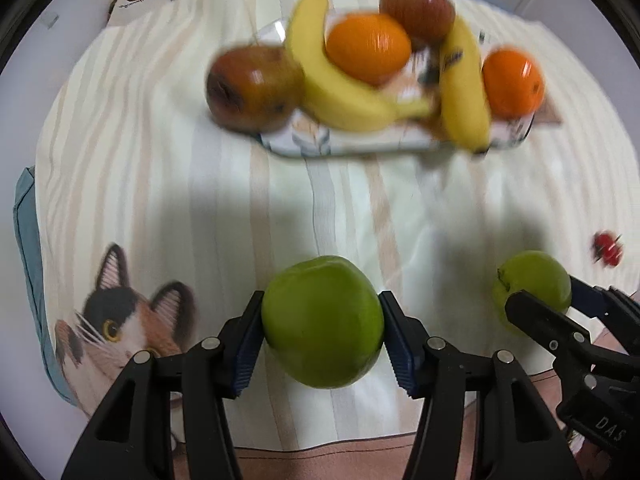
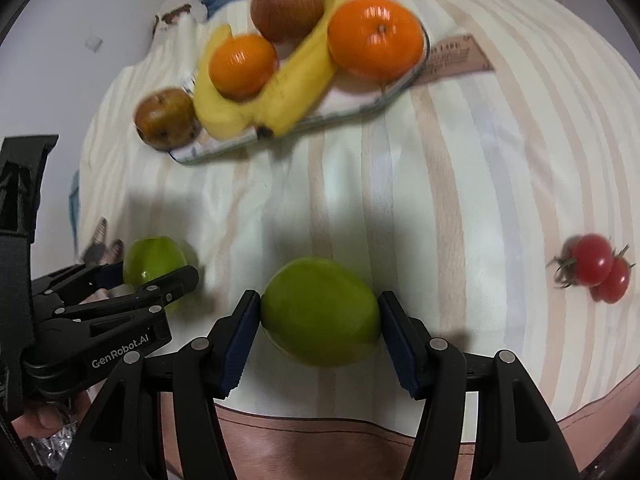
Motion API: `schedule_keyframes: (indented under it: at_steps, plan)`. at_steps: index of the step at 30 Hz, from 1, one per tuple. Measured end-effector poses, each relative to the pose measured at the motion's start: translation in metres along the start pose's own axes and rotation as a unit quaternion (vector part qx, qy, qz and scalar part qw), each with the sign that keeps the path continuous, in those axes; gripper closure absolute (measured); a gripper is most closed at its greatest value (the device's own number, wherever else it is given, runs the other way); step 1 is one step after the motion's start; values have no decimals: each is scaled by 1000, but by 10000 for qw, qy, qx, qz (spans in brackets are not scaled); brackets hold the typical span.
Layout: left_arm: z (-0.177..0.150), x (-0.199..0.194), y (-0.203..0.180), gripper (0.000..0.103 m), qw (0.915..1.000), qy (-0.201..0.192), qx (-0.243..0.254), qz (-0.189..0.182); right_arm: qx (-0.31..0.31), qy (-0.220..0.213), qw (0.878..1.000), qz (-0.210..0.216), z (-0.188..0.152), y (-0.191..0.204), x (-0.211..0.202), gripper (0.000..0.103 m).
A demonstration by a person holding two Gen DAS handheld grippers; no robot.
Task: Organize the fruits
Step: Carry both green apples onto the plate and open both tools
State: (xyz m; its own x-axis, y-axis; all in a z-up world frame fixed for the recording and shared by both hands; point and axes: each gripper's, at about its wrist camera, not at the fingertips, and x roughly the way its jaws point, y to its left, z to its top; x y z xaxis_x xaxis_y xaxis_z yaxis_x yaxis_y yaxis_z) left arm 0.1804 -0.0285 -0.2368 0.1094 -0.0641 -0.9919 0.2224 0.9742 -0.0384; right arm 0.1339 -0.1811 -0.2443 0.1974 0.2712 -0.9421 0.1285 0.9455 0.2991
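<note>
My left gripper (image 1: 322, 334) is shut on a green apple (image 1: 322, 322), held above the striped cloth. My right gripper (image 2: 320, 326) is shut on a second green apple (image 2: 320, 316). Each shows in the other's view: the right gripper (image 1: 538, 304) with its apple (image 1: 534, 280) at the right, the left gripper (image 2: 156, 276) with its apple (image 2: 154, 262) at the left. A tray (image 1: 360, 142) ahead holds two bananas (image 1: 340, 92), two oranges (image 1: 368, 48) and two red-brown apples (image 1: 252, 86). The tray (image 2: 352, 102) also shows in the right wrist view.
Two cherry tomatoes (image 2: 598, 266) lie on the cloth at the right, also seen in the left wrist view (image 1: 608, 248). A cat print (image 1: 120, 320) is on the cloth at the left. A wooden ruler (image 2: 456, 56) sticks out beside the tray.
</note>
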Motion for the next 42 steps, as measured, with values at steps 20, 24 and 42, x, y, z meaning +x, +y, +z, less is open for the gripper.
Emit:
schedule_keyframes:
  at_steps: [20,24,42]
  plan:
    - [122,-19,-28,50,9974,-591,166,-381,262,-449,9985,181,199,-29,-43,40]
    - [129,-4,-35,50,9977,-394,133,-528,277,-87,9996,31,217,-37,-17,40]
    - [127,27,-36,47,9981,-147,48,-601,141,486,9983,-300,235,-47,32,38]
